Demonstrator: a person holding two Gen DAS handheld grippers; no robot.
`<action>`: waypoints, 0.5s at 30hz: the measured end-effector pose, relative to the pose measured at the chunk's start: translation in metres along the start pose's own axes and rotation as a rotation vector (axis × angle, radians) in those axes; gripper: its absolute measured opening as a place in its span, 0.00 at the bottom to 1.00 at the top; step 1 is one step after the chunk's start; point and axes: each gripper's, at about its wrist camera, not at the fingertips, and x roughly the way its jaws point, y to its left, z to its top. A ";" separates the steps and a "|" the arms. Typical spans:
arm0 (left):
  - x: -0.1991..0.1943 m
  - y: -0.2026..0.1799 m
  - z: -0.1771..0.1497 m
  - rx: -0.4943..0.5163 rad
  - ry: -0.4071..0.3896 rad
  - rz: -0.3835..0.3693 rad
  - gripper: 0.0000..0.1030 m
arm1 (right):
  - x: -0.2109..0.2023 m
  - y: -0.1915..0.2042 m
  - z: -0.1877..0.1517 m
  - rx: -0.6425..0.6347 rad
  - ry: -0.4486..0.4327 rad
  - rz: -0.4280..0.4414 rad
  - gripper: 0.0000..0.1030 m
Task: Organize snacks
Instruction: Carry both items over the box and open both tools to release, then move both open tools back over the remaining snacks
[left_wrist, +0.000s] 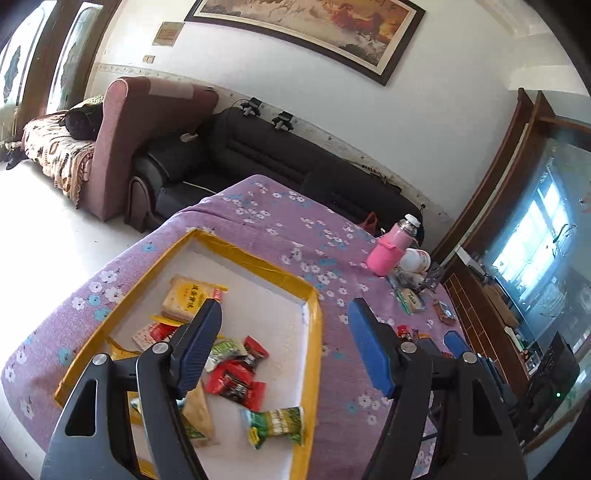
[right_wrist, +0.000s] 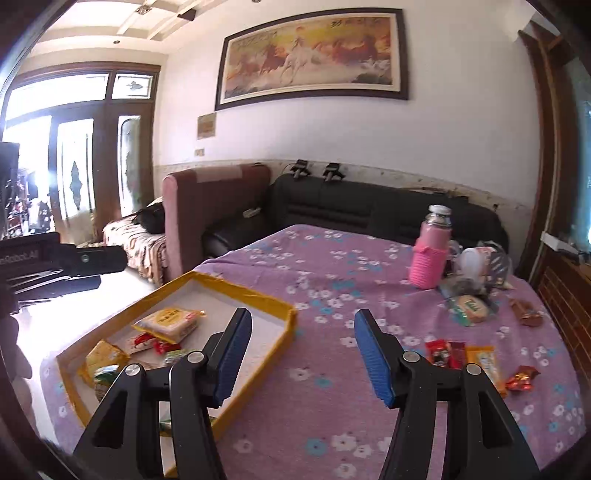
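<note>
A yellow-rimmed white tray (left_wrist: 258, 264) lies on the purple flowered tablecloth and holds several snack packets: a yellow biscuit pack (left_wrist: 186, 297), red packets (left_wrist: 236, 384) and a green packet (left_wrist: 275, 424). My left gripper (left_wrist: 284, 350) is open and empty above the tray's right side. My right gripper (right_wrist: 303, 358) is open and empty above the cloth, just right of the tray (right_wrist: 258, 295). Loose snacks lie on the cloth at the right: red packets (right_wrist: 443, 352), an orange packet (right_wrist: 484, 362), a red-gold candy (right_wrist: 521, 376), a round biscuit pack (right_wrist: 471, 306) and a brown packet (right_wrist: 524, 312).
A pink flask (right_wrist: 430, 251), a white mug (right_wrist: 476, 262) and small clutter stand at the table's far right. A black sofa (right_wrist: 369, 210) and a mauve armchair (right_wrist: 207, 214) lie beyond the table. A wooden cabinet (left_wrist: 517, 280) stands at the right.
</note>
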 end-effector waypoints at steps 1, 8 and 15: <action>-0.003 -0.009 -0.003 0.015 -0.011 0.003 0.69 | -0.007 -0.010 -0.001 0.010 -0.013 -0.029 0.58; -0.012 -0.064 -0.023 0.119 -0.056 0.048 0.69 | -0.044 -0.064 -0.010 0.020 -0.107 -0.182 0.59; -0.007 -0.107 -0.039 0.197 -0.046 0.053 0.69 | -0.092 -0.096 -0.022 0.013 -0.288 -0.293 0.67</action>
